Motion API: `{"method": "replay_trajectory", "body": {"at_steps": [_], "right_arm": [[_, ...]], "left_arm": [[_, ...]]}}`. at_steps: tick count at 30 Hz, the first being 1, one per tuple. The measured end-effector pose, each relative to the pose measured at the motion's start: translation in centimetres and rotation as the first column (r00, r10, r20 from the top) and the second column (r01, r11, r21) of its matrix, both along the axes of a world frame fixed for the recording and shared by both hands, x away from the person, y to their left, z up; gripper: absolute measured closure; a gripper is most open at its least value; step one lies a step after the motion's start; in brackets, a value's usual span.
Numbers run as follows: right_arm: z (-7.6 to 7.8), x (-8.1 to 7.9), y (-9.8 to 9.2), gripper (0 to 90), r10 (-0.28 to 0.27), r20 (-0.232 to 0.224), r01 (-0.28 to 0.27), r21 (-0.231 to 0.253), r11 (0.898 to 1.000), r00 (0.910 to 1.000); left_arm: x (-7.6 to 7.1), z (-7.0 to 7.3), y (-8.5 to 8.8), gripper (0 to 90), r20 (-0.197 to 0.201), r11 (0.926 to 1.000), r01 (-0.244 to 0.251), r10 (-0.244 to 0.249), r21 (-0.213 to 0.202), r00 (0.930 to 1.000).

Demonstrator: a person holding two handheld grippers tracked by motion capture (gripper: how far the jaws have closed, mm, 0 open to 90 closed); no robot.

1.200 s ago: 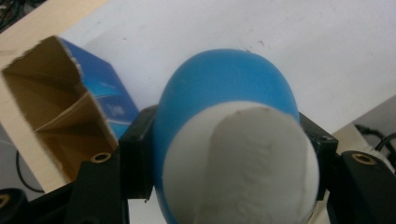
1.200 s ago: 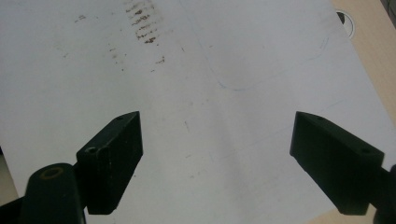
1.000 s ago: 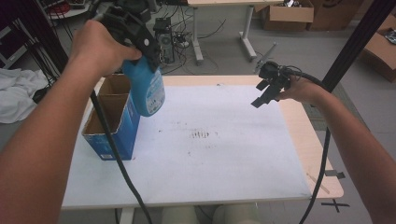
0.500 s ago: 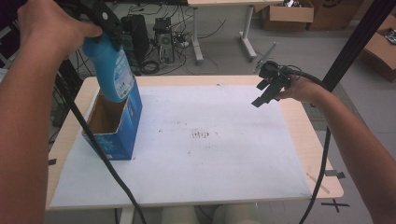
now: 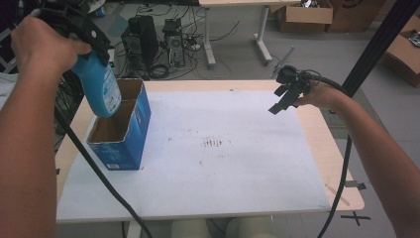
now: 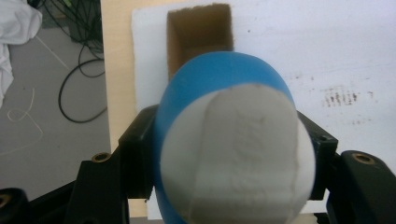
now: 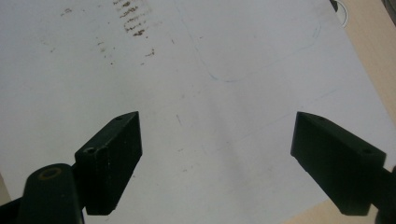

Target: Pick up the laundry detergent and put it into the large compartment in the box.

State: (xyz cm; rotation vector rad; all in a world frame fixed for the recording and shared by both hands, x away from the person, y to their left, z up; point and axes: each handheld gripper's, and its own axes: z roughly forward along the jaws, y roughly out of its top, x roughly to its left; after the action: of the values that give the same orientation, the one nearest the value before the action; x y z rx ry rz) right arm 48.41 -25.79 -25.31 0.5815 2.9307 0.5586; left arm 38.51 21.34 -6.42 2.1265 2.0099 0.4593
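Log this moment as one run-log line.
left gripper: shut on blue bottle | above blue box | right gripper: open, nothing held

hidden: bottle (image 6: pixel 229 154) label | cut off: box (image 6: pixel 200 35) near end

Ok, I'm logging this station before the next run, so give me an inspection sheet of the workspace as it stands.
Surface: white sheet on the wooden table, brown smudges near the middle.
Job's things: blue bottle held above the open blue box.
Clutter: nothing seen on the table.
Grippers: left tool clamped on the bottle; right tool open over the sheet.
Cables: black cable trails across the left edge.
Surroundings: computer towers and cardboard boxes on the floor.
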Motion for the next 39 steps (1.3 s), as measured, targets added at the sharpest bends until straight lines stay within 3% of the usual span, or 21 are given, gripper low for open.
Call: {"method": "replay_trajectory", "body": {"at_steps": [8,16,26,39], "right_arm": [[-0.2,0.1,-0.3,16.5,-0.002,-0.004,0.002,-0.002,1.000,1.0000],[-0.4,0.2,-0.8,16.4,-0.022,-0.009,0.022,-0.007,1.000,0.9997],[-0.9,0.4,-0.1,16.5,-0.011,-0.015,0.011,-0.009,1.000,0.9998],[-1.1,0.4,0.0,16.4,-0.013,-0.016,0.012,-0.021,1.000,0.9998]], "left_arm": [[0.8,-3.2,1.0,38.0,-0.016,0.9999,-0.012,0.012,-0.002,0.9998],[1.2,-7.4,2.1,38.0,-0.027,0.9997,-0.021,0.021,-0.009,0.9994],[1.7,-11.4,2.5,38.1,-0.032,0.9998,-0.019,0.018,-0.011,0.9993],[2.7,-16.7,2.6,38.0,-0.080,0.9999,-0.012,0.011,-0.011,0.9968]]}}
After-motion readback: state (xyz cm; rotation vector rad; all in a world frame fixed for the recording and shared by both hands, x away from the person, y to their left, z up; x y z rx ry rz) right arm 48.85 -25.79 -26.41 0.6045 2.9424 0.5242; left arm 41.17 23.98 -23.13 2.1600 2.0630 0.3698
